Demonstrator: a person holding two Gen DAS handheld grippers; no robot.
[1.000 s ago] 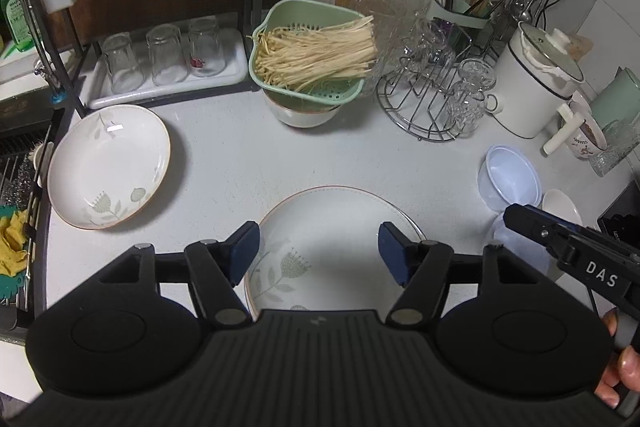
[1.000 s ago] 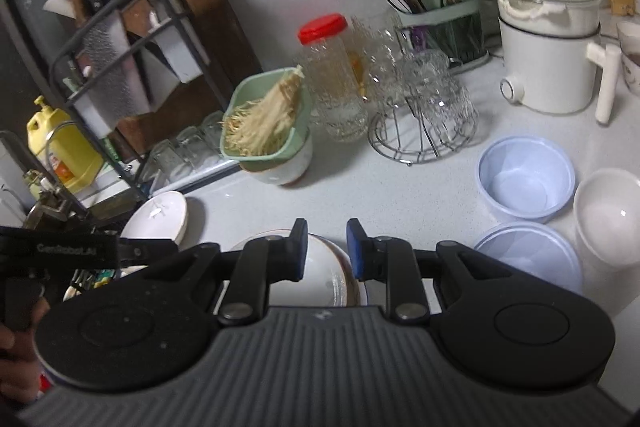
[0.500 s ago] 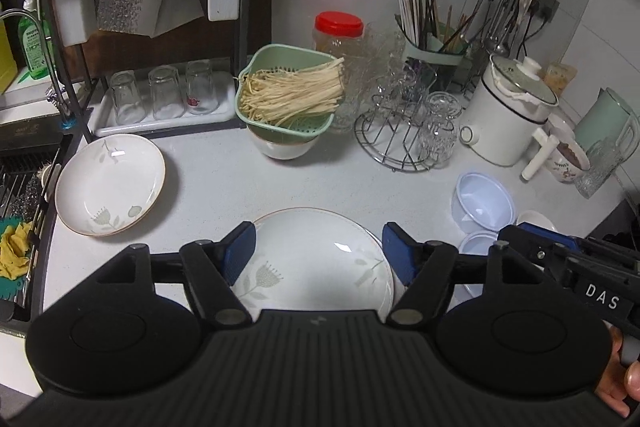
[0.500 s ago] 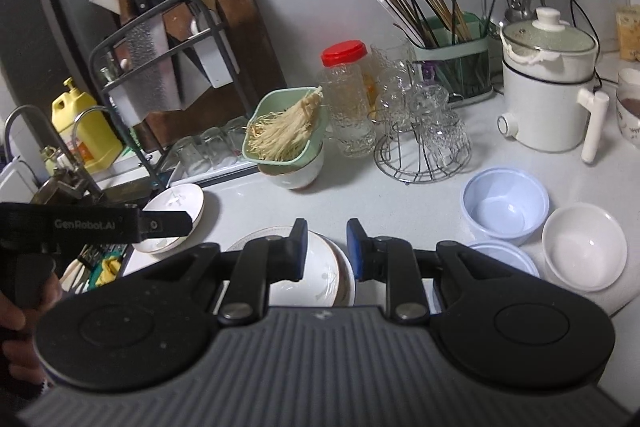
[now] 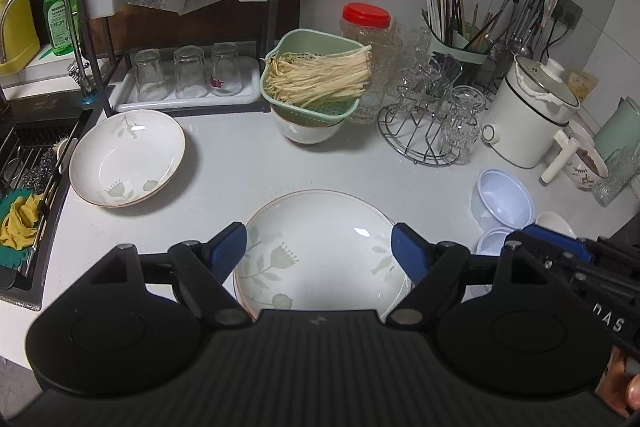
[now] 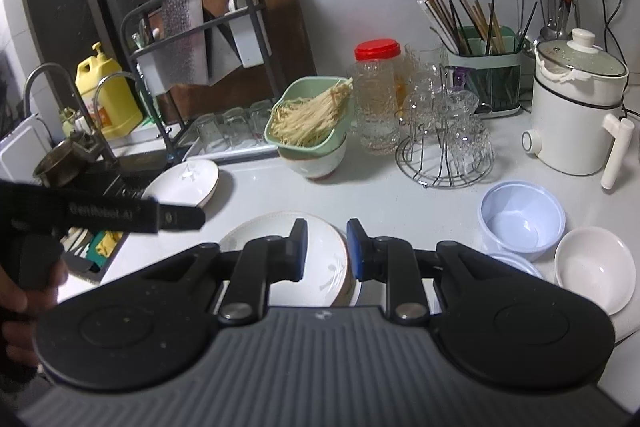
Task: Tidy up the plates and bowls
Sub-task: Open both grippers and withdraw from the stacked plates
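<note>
A large white floral plate (image 5: pixel 320 247) lies on the white counter just ahead of my left gripper (image 5: pixel 320 251), which is open and empty above its near rim. A second floral plate (image 5: pixel 126 163) lies at the left by the sink. My right gripper (image 6: pixel 327 251) has its jaws narrowly apart, empty, over the right rim of the large plate (image 6: pixel 316 247). Two pale blue bowls (image 6: pixel 522 215) (image 6: pixel 516 265) and a white bowl (image 6: pixel 596 269) sit to the right. The left plate also shows in the right wrist view (image 6: pixel 184 183).
A green colander of noodles (image 5: pixel 316 79) sits on a white bowl (image 5: pixel 306 135) at the back. A wire glass rack (image 5: pixel 436 123), a white pot (image 5: pixel 528 115), a jar (image 5: pixel 366 27) and a tray of glasses (image 5: pixel 186 79) line the back. The sink (image 5: pixel 28 187) is at the left.
Both grippers have pulled back and up from the counter, so more of the scene shows. The plates and bowls have not moved. Neither gripper's opening has changed.
</note>
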